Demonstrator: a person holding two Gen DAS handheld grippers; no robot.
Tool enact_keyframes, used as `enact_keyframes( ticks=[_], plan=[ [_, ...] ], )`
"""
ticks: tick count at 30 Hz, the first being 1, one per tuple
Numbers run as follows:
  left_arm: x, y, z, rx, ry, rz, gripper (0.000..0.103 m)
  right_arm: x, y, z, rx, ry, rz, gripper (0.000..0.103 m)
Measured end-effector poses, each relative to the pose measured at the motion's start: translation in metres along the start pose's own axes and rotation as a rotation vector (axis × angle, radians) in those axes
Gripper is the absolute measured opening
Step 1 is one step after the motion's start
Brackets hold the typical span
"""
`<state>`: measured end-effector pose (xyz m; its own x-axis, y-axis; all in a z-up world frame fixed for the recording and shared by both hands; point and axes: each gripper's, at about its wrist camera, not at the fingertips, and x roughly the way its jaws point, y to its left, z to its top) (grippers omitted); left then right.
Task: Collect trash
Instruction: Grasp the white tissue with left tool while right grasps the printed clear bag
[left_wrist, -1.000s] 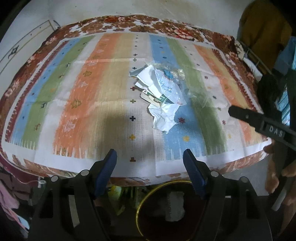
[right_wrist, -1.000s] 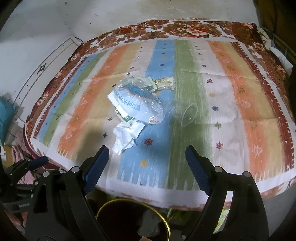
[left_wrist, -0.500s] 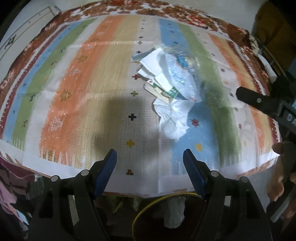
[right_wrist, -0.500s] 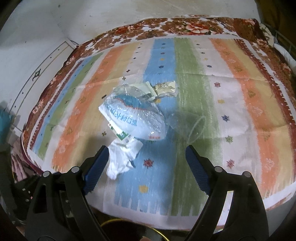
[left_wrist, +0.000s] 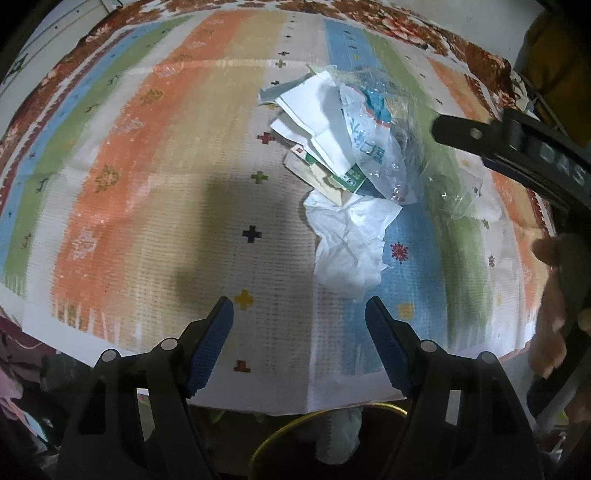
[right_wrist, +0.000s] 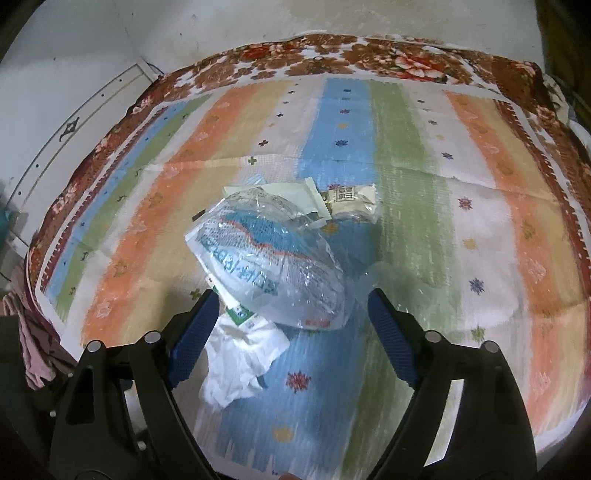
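A trash pile lies mid-cloth. It holds a crumpled white tissue (left_wrist: 347, 243) (right_wrist: 240, 354), a clear plastic bag with blue print (left_wrist: 373, 147) (right_wrist: 269, 262), white papers (left_wrist: 310, 114), a small packet (right_wrist: 351, 197) and clear film (right_wrist: 391, 273). My left gripper (left_wrist: 298, 301) is open and empty over the cloth's near edge, with the tissue just beyond its right finger. My right gripper (right_wrist: 292, 295) hangs above the bag. Its jaws are closing, with the bag's near end showing between them and the pads off it. One right finger (left_wrist: 480, 134) reaches in above the pile.
A striped cloth (left_wrist: 147, 184) covers a floral blanket (right_wrist: 332, 59). Below the near edge stands a yellow-rimmed bin (left_wrist: 280, 435) with a tissue (left_wrist: 340, 432) inside. A person's hand (left_wrist: 550, 295) is at the right. A pink cloth (right_wrist: 33, 354) hangs at left.
Both grippers have moved forward and down towards the pile, which now looks larger. The bin has slipped out of the right wrist view, and only its rim shows in the left.
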<state>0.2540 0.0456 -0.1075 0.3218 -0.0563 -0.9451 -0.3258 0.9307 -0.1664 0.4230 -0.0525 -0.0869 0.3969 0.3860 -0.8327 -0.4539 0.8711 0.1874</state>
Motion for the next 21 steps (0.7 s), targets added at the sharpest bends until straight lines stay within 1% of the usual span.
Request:
enact_keyframes(
  ticks=[2, 5, 8, 13, 17, 18, 19, 21],
  plan=[
    [0.004, -0.003, 0.002, 0.000, 0.000, -0.003, 0.073, 0.007, 0.000, 0.003, 0.006, 0.007, 0.006, 0.076],
    [0.018, -0.008, 0.005, 0.000, 0.033, 0.014, 0.073, 0.024, -0.002, 0.005, 0.031, 0.037, 0.019, 0.069],
    [0.029, -0.010, 0.006, -0.007, 0.056, 0.016, 0.073, 0.037, -0.003, 0.006, 0.039, 0.053, 0.003, 0.067],
    [0.036, -0.013, 0.010, 0.001, 0.045, 0.011, 0.073, 0.050, -0.006, 0.010, 0.039, 0.059, -0.011, 0.058],
    [0.044, -0.013, 0.015, -0.013, 0.049, -0.006, 0.073, 0.056, -0.008, 0.013, 0.035, 0.066, 0.005, 0.046],
    [0.046, -0.014, 0.017, -0.014, 0.049, -0.009, 0.073, 0.059, -0.007, 0.014, 0.032, 0.069, 0.010, 0.040],
    [0.047, -0.014, 0.019, -0.013, 0.049, -0.009, 0.073, 0.061, -0.007, 0.015, 0.029, 0.073, 0.016, 0.036],
    [0.049, -0.016, 0.021, -0.010, 0.045, -0.003, 0.073, 0.065, -0.004, 0.017, 0.026, 0.078, 0.024, 0.022]
  ],
)
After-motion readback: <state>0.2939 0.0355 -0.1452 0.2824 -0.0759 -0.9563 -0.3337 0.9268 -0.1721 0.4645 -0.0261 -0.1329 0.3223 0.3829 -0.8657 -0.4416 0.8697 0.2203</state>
